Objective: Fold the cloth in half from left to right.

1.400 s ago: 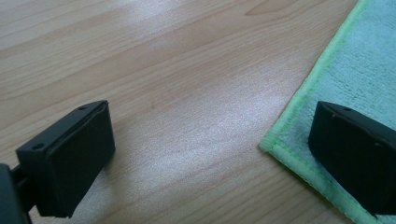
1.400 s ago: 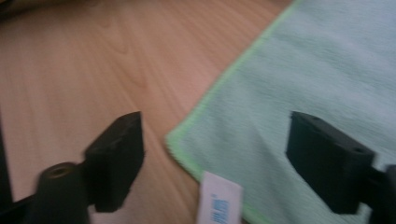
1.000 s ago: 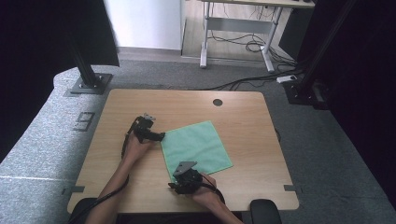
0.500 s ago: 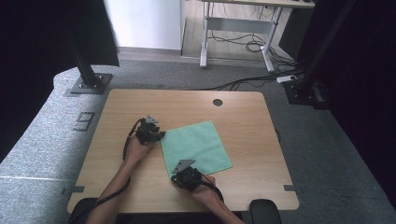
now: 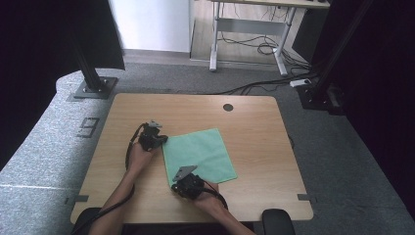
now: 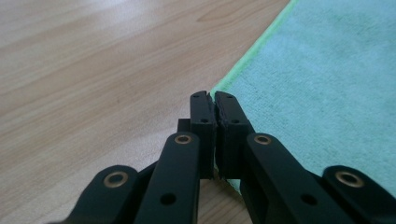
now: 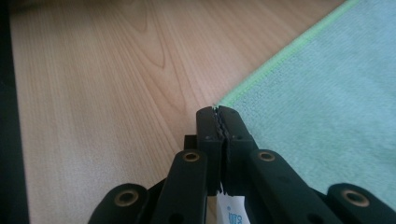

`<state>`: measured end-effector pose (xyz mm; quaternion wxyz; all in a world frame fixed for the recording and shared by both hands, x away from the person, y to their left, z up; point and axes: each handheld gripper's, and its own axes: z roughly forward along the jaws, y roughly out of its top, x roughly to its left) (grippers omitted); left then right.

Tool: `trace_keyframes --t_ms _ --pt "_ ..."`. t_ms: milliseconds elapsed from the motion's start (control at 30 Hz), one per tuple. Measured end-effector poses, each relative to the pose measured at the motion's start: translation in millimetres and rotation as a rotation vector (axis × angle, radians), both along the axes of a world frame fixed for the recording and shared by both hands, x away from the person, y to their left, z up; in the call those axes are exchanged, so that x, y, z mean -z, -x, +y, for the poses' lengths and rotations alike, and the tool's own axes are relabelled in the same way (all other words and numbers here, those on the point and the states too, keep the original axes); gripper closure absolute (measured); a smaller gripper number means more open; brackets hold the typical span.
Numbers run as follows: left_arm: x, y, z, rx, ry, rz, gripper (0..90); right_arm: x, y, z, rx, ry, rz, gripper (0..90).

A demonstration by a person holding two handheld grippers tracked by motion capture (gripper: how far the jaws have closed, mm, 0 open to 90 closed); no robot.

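A green cloth [image 5: 200,154] lies flat on the wooden table [image 5: 254,122]. My left gripper [image 5: 164,140] is at its far left corner. In the left gripper view the jaws [image 6: 214,100] have just been closing and now meet on the cloth's [image 6: 327,84] bright green hem. My right gripper [image 5: 175,184] is at the near left corner. In the right gripper view its jaws [image 7: 218,112] are pressed together on the tip of the cloth [image 7: 327,93], and a white label [image 7: 229,211] shows below them. Both grippers are low, at the tabletop.
A round cable hole [image 5: 228,107] sits near the table's far edge. Bare wood lies left of the cloth and to its right. A black post on a base plate [image 5: 93,88] stands on the grey floor beyond the far left corner.
The left gripper's jaws looked spread at the cloth's corner a second ago and are now together. Both hands have stayed in place and the cloth has not shifted.
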<state>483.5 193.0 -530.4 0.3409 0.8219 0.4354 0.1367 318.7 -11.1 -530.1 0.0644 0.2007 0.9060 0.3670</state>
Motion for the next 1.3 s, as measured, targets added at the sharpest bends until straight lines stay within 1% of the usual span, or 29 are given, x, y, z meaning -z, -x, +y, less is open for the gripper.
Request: trace_keyframes --t_ms 67,100,133,233,267,300,400,433,467,500,533,567,600,667,733,800,900,933,967,1000,1033,1067,1100,1133,1167,1200,1233,1267,1300 --pt "-4.3 0.6 -0.1 -0.001 0.013 -0.01 86.4 -4.8 -0.3 -3.6 0.009 -0.015 0.003 87.1" --pt "-7.3 0.6 -0.5 -0.004 0.024 -0.02 86.3 -9.7 -0.9 -7.4 0.012 -0.027 -0.008 87.1" --pt "-7.3 0.6 -0.5 -0.004 0.024 -0.02 86.3 -12.0 -1.0 -9.2 0.015 -0.031 -0.012 87.1" --pt "-12.9 -0.5 -0.6 -0.006 0.046 -0.025 86.3 -18.0 -1.4 -14.4 0.021 -0.043 -0.021 87.1" --pt "-12.9 -0.5 -0.6 -0.006 0.046 -0.025 86.3 -19.9 -1.4 -16.4 0.024 -0.045 -0.024 87.2" --pt "-15.9 -1.5 -1.2 -0.008 0.065 -0.026 86.3 -21.6 -1.4 -18.4 0.027 -0.047 -0.03 87.1" --pt "-20.4 -3.0 -3.0 -0.008 0.082 -0.028 86.3 -26.4 -2.1 -25.9 0.041 -0.052 -0.042 87.2" --pt "-22.6 -3.9 -4.4 -0.006 0.097 -0.027 86.3 -27.3 -2.2 -27.6 0.047 -0.052 -0.043 87.2" --pt "-22.6 -3.9 -4.4 -0.006 0.097 -0.027 86.3 -28.8 -2.7 -30.7 0.052 -0.052 -0.046 87.2" --pt "-26.6 -5.2 -7.5 -0.003 0.12 -0.025 86.3 -29.5 -2.7 -32.5 0.057 -0.052 -0.049 87.3" --pt "-26.6 -5.2 -7.5 -0.003 0.12 -0.025 86.3 -29.5 -2.7 -32.5 0.057 -0.052 -0.049 87.3" --pt "-29.6 -6.3 -11.6 0.003 0.131 -0.028 86.3 -31.1 -2.9 -37.2 0.068 -0.053 -0.049 87.2" --pt "-29.6 -6.3 -11.6 0.003 0.131 -0.028 86.3 -31.6 -2.9 -39.6 0.074 -0.053 -0.052 87.2" --pt "-34.9 -9.9 -20.9 0.017 0.126 -0.031 86.3 -32.4 -3.2 -44.5 0.083 -0.05 -0.056 87.3" --pt "-36.1 -10.9 -23.2 0.021 0.126 -0.032 86.3 -32.6 -3.3 -47.6 0.09 -0.05 -0.059 87.3" --pt "-41.0 -14.7 -33.6 0.03 0.116 -0.037 86.2 -33.0 -4.1 -55.2 0.106 -0.046 -0.062 87.3" --pt "-43.5 -17.3 -42.7 0.04 0.103 -0.042 86.2 -32.4 -5.7 -64.0 0.124 -0.045 -0.067 87.3" --pt "-43.5 -17.3 -42.7 0.04 0.103 -0.042 86.2 -32.4 -5.7 -64.0 0.124 -0.045 -0.067 87.3" --pt "-44.0 -19.4 -49.0 0.047 0.094 -0.045 86.2 -32.2 -6.6 -70.1 0.14 -0.043 -0.07 87.4" --pt "-44.0 -19.4 -49.0 0.047 0.094 -0.045 86.2 -32.2 -7.0 -73.3 0.146 -0.042 -0.07 87.4" --pt "-44.1 -20.9 -52.7 0.05 0.087 -0.049 86.2 -32.2 -7.0 -73.3 0.146 -0.042 -0.07 87.4" --pt "-44.0 -22.0 -55.8 0.053 0.082 -0.048 86.1 -32.4 -8.2 -80.7 0.165 -0.041 -0.076 87.4" --pt "-43.8 -23.2 -59.1 0.057 0.08 -0.051 86.1 -32.4 -8.2 -80.7 0.165 -0.041 -0.076 87.4" --pt "-43.7 -24.3 -62.2 0.062 0.075 -0.053 86.1 -32.8 -9.3 -87.1 0.179 -0.042 -0.077 87.4" --pt "-43.4 -25.9 -68.5 0.07 0.057 -0.058 86.0 -33.0 -9.9 -90.2 0.185 -0.04 -0.078 87.4" --pt "-43.4 -25.9 -68.5 0.07 0.057 -0.058 86.0 -33.0 -10.3 -92.3 0.192 -0.041 -0.08 87.4" --pt "-43.0 -27.0 -73.3 0.074 0.046 -0.061 86.0 -33.0 -10.3 -92.3 0.192 -0.041 -0.08 87.4" --pt "-42.0 -28.6 -79.6 0.079 0.039 -0.067 86.0 -33.0 -11.7 -99.1 0.205 -0.041 -0.079 87.5" --pt "-41.3 -29.6 -84.0 0.08 0.033 -0.067 86.0 -32.9 -12.2 -101.3 0.21 -0.04 -0.082 87.4"
